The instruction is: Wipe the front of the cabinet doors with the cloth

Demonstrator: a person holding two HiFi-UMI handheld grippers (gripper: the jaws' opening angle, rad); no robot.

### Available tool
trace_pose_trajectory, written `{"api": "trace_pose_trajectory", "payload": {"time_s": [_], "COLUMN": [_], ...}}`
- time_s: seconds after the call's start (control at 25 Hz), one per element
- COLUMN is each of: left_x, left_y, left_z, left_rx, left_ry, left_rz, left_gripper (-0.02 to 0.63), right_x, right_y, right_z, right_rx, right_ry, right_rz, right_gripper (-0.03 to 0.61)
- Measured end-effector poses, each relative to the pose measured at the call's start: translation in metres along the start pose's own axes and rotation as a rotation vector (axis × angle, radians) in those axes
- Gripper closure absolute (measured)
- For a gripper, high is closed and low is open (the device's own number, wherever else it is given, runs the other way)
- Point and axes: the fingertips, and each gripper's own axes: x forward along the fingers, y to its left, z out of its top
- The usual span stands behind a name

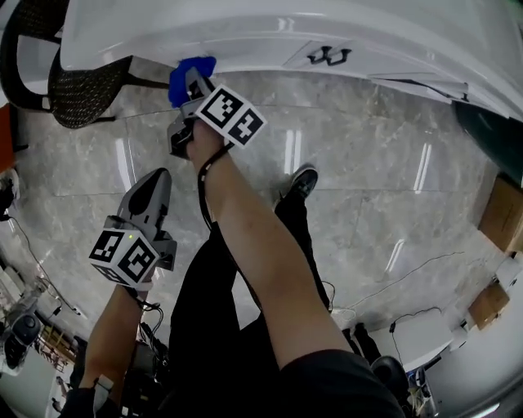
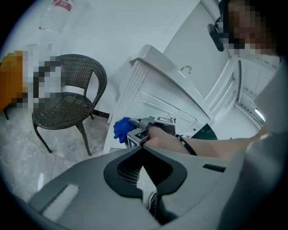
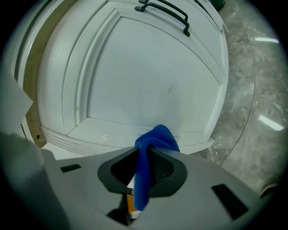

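Observation:
My right gripper (image 1: 189, 80) is shut on a blue cloth (image 1: 193, 70), held against the low part of the white cabinet door (image 1: 245, 41). In the right gripper view the blue cloth (image 3: 153, 143) bunches out between the jaws, close to the lower frame of the white panelled door (image 3: 144, 81) with its dark handle (image 3: 166, 11). My left gripper (image 1: 145, 200) hangs back over the floor, jaws shut with nothing in them. The left gripper view shows the right gripper (image 2: 135, 128) with the cloth (image 2: 120, 128) at the cabinet (image 2: 153, 90).
A dark wicker chair (image 1: 82, 86) stands left of the cabinet, also the chair (image 2: 67, 101) in the left gripper view. Grey marble floor (image 1: 368, 188) spreads in front. Cardboard boxes (image 1: 500, 216) and cables lie at the right. My legs and a shoe (image 1: 301, 184) are below.

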Motion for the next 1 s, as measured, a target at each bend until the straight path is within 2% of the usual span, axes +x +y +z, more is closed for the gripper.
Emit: {"api": "trace_pose_trajectory", "payload": {"time_s": [0.16,0.32,0.44,0.56,0.68,0.84,1.0], "left_x": [0.012,0.033,0.054,0.077,0.096,0.113,0.11], "left_y": [0.009,-0.009,-0.04,-0.078,-0.106,-0.119,-0.122], "left_z": [-0.01,-0.03,-0.041,-0.041,-0.038,-0.039,-0.036], "left_rx": [0.021,-0.019,-0.044,-0.043,-0.009,0.009,-0.018], "left_ry": [0.019,0.041,0.057,0.066,0.07,0.08,0.05], "left_rz": [0.008,0.005,-0.007,-0.037,-0.054,-0.037,-0.013], "left_gripper": [0.615,0.615,0.615,0.615,0.615,0.615,0.615], "right_x": [0.008,-0.013,-0.035,-0.054,-0.065,-0.075,-0.089], "right_y": [-0.006,-0.026,-0.046,-0.061,-0.071,-0.08,-0.077], "right_z": [0.013,0.076,0.118,0.153,0.176,0.187,0.192], "right_rx": [-0.051,-0.155,-0.201,-0.194,-0.166,-0.141,-0.151], "right_ry": [0.029,0.011,0.01,-0.023,-0.069,-0.083,-0.063], "right_rz": [0.018,-0.004,-0.037,-0.05,-0.046,-0.018,-0.007], "right_gripper": [0.522,0.522,0.522,0.522,0.522,0.522,0.522]}}
